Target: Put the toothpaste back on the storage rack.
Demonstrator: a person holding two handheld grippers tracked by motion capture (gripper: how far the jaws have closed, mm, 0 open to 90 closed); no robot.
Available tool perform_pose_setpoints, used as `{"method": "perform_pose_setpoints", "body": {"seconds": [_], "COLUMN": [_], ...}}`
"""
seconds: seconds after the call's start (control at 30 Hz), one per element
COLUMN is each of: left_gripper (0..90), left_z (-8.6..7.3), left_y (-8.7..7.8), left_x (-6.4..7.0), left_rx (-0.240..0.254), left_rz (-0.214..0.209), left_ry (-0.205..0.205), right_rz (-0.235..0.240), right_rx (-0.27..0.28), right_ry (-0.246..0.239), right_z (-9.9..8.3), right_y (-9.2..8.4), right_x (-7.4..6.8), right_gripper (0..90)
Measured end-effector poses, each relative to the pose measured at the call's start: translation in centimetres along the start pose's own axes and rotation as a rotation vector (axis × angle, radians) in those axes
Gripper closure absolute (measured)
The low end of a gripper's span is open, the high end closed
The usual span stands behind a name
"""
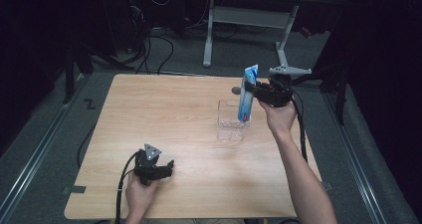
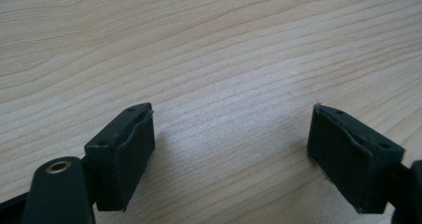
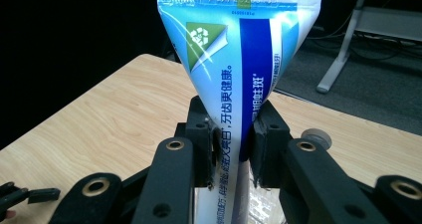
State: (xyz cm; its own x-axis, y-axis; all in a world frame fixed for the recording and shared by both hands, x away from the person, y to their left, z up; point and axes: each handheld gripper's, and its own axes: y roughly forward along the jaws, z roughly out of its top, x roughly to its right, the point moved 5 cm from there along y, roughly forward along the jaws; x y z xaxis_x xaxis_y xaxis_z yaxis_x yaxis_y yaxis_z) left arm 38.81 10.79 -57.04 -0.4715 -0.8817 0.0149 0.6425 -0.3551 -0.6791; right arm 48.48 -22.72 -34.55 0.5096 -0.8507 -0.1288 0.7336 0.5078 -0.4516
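While the right gripper (image 1: 252, 89) pinches a toothpaste tube (image 1: 248, 92) near its crimped end, the tube stands upright with its lower end inside a clear box (image 1: 230, 120) on the far right part of the surface (image 1: 164, 119). In the right gripper view the pads (image 3: 211, 152) press on both sides of the tube (image 3: 239, 69), whose flat seal points up. A small grey cap (image 1: 236, 90) lies on the surface just behind the box. Near the front edge, the left gripper (image 1: 166, 169) rests low over bare wood, its jaws spread wide with nothing between them.
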Motion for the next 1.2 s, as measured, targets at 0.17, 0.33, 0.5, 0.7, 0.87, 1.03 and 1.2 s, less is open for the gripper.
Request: {"method": "perform_pose_setpoints", "body": {"seconds": [0.17,0.33,0.5,0.7,0.87,1.03,1.2], "left_gripper": [19.1,19.1,19.1,19.1,19.1,19.1,19.1], "left_z": [0.0,0.0,0.0,0.0,0.0,0.0,0.0], "left_y": [0.0,0.0,0.0,0.0,0.0,0.0,0.0], "left_x": [0.0,0.0,0.0,0.0,0.0,0.0,0.0], "left_rx": [0.0,-0.001,-0.002,-0.002,-0.002,-0.002,-0.002], "left_rz": [0.0,0.0,0.0,0.0,0.0,0.0,-0.002], "left_ry": [0.0,0.001,0.002,0.002,0.002,0.002,0.003], "right_rz": [-0.026,-0.047,-0.063,-0.074,-0.081,-0.089,-0.098], "right_rx": [-0.013,-0.024,-0.043,-0.066,-0.082,-0.093,-0.112], "right_ry": [0.003,0.009,0.006,0.012,0.016,0.016,0.008], "right_z": [-0.2,-0.6,-1.0,-1.6,-2.1,-2.6,-3.1], "right_y": [0.9,1.7,2.5,3.1,3.6,3.9,4.2], "right_x": [0.3,0.6,0.7,0.8,1.0,1.1,1.1], "right_gripper": [73.7,73.6,73.6,73.6,73.5,73.4,73.3]}}
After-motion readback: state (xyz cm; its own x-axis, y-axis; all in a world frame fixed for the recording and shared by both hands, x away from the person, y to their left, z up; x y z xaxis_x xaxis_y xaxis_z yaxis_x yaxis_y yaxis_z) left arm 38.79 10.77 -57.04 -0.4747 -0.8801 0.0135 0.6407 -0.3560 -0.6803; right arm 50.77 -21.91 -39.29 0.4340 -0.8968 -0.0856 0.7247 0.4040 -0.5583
